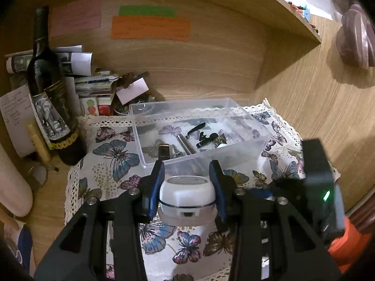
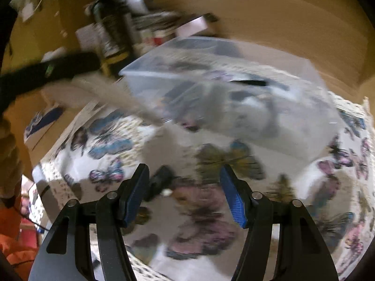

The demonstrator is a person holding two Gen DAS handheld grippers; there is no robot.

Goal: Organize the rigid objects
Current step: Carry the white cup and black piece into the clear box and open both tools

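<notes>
My left gripper point(image 1: 187, 171) is shut on a small white round device point(image 1: 187, 195) with a silver band, held above the butterfly cloth point(image 1: 112, 154) just in front of a clear plastic box point(image 1: 248, 145). The box holds a lighter point(image 1: 164, 151), a metal pen point(image 1: 186, 144) and several small dark items. In the blurred right wrist view my right gripper point(image 2: 185, 173) is open and empty above the cloth point(image 2: 164, 145), with the box point(image 2: 293, 121) ahead. A small dark object point(image 2: 161, 179) lies on the cloth near its left finger.
A dark wine bottle point(image 1: 50, 96) stands left of the box. Papers and clutter point(image 1: 100, 82) pile up behind it. Coloured notes point(image 1: 150, 27) hang on the wooden back wall under a shelf point(image 1: 269, 7). The other gripper's body point(image 1: 316, 164) is at the right.
</notes>
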